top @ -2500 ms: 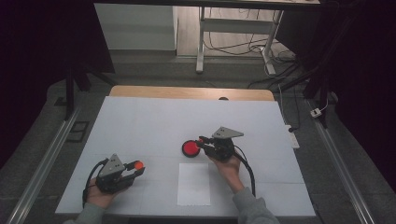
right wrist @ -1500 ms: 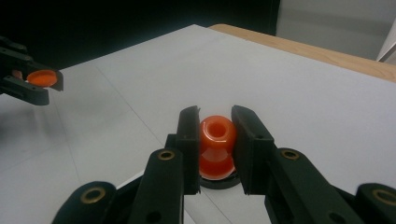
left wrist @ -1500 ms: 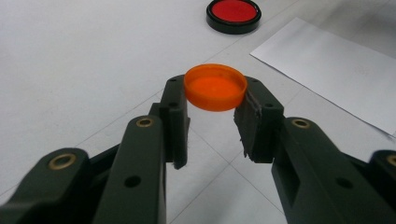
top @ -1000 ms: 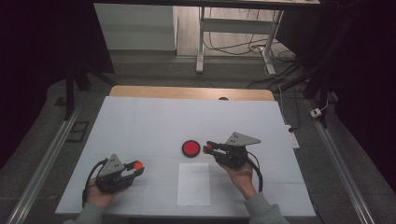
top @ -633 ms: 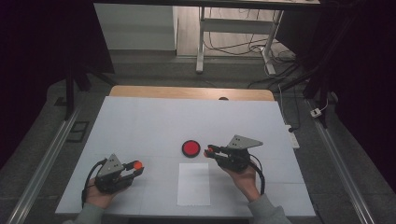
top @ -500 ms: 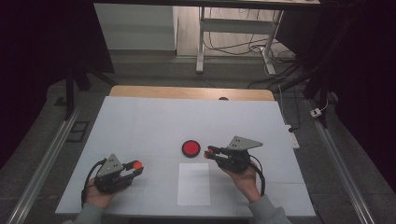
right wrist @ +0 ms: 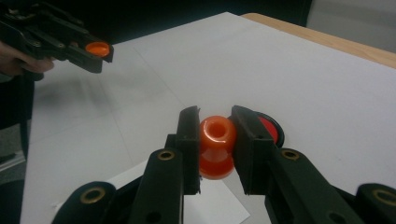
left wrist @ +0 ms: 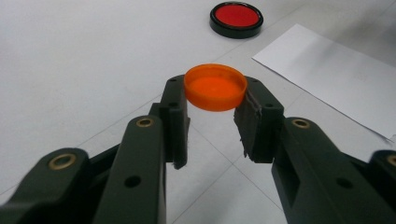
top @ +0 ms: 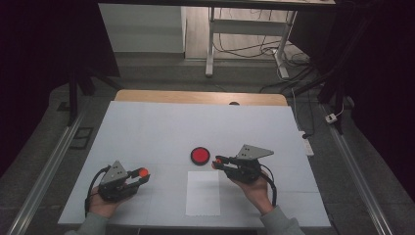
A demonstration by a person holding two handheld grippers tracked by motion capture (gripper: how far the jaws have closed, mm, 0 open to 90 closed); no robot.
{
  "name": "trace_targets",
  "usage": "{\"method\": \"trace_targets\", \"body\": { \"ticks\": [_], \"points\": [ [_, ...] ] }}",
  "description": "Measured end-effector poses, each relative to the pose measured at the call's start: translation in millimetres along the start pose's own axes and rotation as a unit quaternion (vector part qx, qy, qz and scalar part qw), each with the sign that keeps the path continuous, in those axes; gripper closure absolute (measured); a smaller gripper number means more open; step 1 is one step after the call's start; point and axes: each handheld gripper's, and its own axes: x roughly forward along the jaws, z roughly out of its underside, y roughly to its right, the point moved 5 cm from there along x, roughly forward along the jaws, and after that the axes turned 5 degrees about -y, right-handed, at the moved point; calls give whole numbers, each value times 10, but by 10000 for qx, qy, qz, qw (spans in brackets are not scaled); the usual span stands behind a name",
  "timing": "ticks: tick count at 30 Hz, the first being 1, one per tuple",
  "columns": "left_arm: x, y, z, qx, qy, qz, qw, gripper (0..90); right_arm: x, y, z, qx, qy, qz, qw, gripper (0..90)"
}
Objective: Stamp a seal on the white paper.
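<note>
Covering the table (top: 147, 127) is a white sheet, with paper (top: 203, 193) near its front edge and a red disc (top: 200, 155) beyond. Left gripper (left wrist: 211, 108) clamps an orange cap (left wrist: 215, 87); right gripper (right wrist: 215, 140) squeezes an orange piece (right wrist: 216, 145), perhaps a small bottle.

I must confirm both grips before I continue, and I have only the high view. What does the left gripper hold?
Observer: The left gripper is shut on an orange cap, gripped by its rim between the two pads.
Operator: And the right gripper?
Observer: The right gripper is shut on an orange spool-shaped piece with a hole in its top end.
Operator: Is the red disc touching that piece?
Observer: In the right gripper view the red disc lies on the table behind the jaws; I cannot tell whether they touch.
</note>
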Motion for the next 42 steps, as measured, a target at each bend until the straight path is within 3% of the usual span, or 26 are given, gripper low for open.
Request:
{"method": "trace_targets", "body": {
  "ticks": [8,12,29,42],
  "points": [
    [-17,-17,-2,-54,43,38,10000,653,32,4,3,-22,-77,-53,10000,725],
    [-86,-16,-24,-55,156,60,9998,653,62,-50,-13,-67,-107,-129,9998,725],
    [-72,2,-6,-33,107,51,9999,653,180,-326,143,-222,-417,-237,9986,725],
    [-79,-5,6,-54,107,34,9999,653,247,-324,232,-242,-601,-259,9976,725]
  ]
}}
